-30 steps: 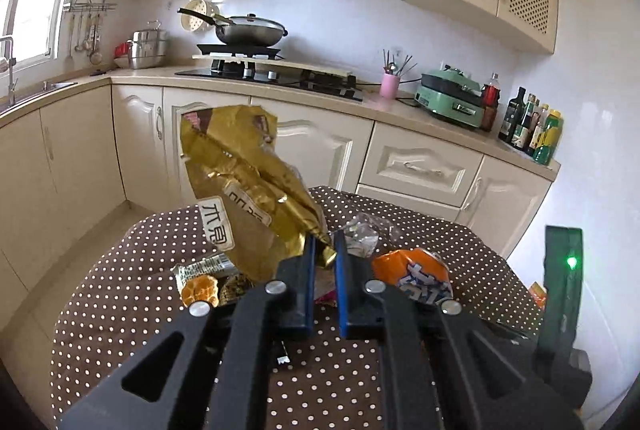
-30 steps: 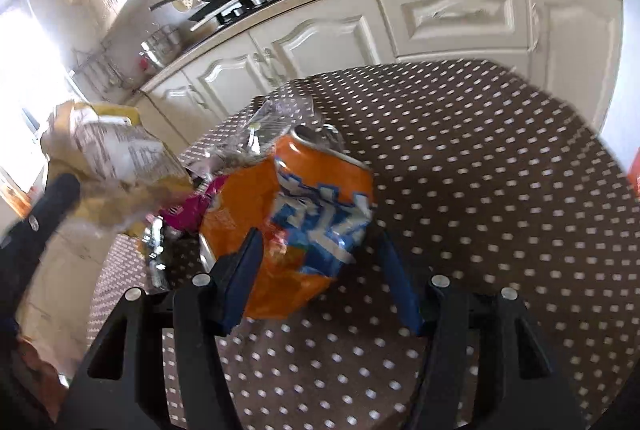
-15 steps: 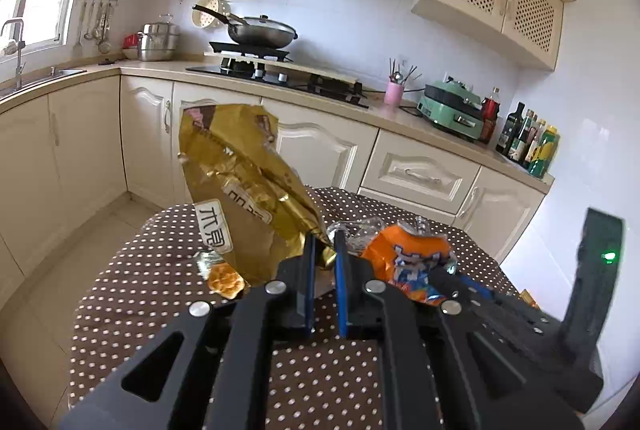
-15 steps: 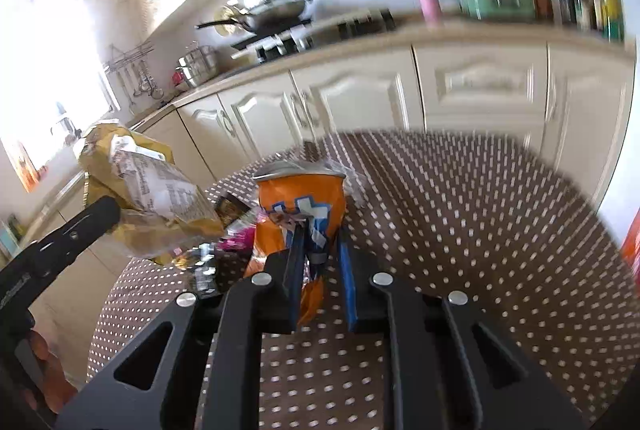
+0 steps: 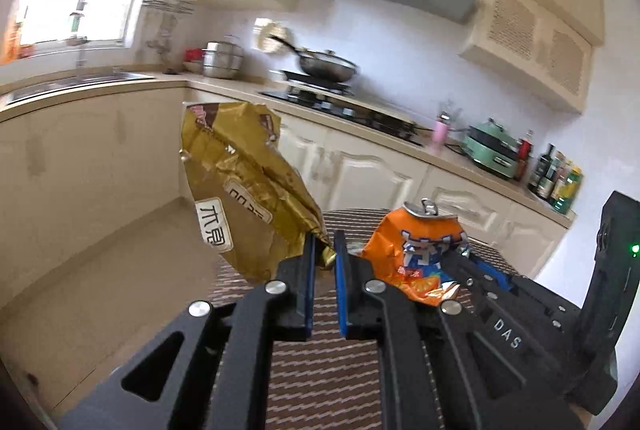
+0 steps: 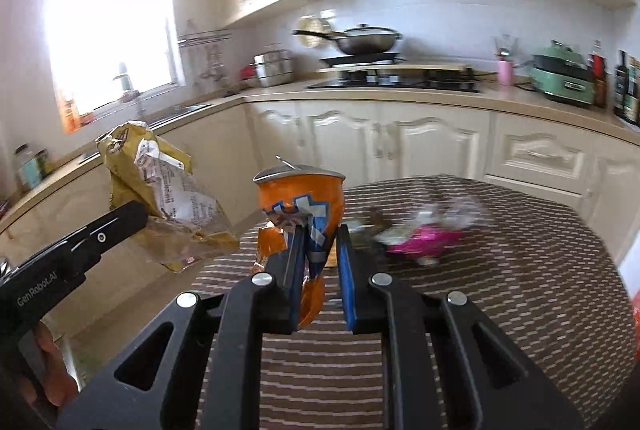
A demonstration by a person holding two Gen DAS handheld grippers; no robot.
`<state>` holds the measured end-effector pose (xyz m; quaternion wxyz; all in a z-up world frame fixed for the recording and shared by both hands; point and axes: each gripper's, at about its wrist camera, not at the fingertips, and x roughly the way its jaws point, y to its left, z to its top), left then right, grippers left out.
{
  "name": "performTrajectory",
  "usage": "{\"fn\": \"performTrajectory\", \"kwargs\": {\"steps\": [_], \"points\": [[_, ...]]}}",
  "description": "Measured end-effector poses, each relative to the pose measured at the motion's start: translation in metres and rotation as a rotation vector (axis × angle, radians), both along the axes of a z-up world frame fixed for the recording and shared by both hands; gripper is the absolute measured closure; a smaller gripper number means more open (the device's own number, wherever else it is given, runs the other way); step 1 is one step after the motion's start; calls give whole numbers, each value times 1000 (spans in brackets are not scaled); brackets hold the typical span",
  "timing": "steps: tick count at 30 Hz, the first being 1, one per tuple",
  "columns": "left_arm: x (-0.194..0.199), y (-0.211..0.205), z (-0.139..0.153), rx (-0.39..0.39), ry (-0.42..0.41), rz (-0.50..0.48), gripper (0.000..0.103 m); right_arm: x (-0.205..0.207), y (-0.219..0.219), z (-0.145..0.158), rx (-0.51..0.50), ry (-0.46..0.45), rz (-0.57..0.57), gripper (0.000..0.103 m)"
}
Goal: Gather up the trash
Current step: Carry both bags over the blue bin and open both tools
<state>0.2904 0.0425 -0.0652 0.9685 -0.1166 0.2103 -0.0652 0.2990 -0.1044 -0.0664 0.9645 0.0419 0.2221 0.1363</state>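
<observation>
My left gripper [image 5: 322, 258] pinches the gold snack bag [image 5: 244, 185]; my right gripper [image 6: 318, 254] clamps the crushed orange can [image 6: 300, 197], both lifted off the table [image 6: 500, 270]. I judge this the carrying step; next needs a bin, unseen here.

Crumpled gold snack bag [image 5: 244, 185], held aloft by one corner, mouth upward. Crushed orange soda can [image 6: 300, 205], upright, pull-tab raised, lifted off the surface. Pink wrapper [image 6: 424, 244] and clear plastic lying on the dotted cloth.
</observation>
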Motion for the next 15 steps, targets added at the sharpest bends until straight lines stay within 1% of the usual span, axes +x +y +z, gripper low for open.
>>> {"fn": "performTrajectory", "kwargs": {"steps": [1,4,8,11,13,15], "points": [[-5,14,0,3,1,24,95,-3,11,1,2,-1,22,89],[-26,60,-4,7,12,98,95,-7,66,3,-4,-2,110,89],[-49,126,-18,14,61,199,95,-15,142,-6,-13,19,230,88],[-58,174,-40,3,129,271,95,-16,193,-23,-34,59,304,89],[-61,204,-61,-5,181,311,95,-13,225,-42,-55,97,345,89],[-59,226,-82,-32,227,326,95,-10,249,-60,-82,130,366,88]]}}
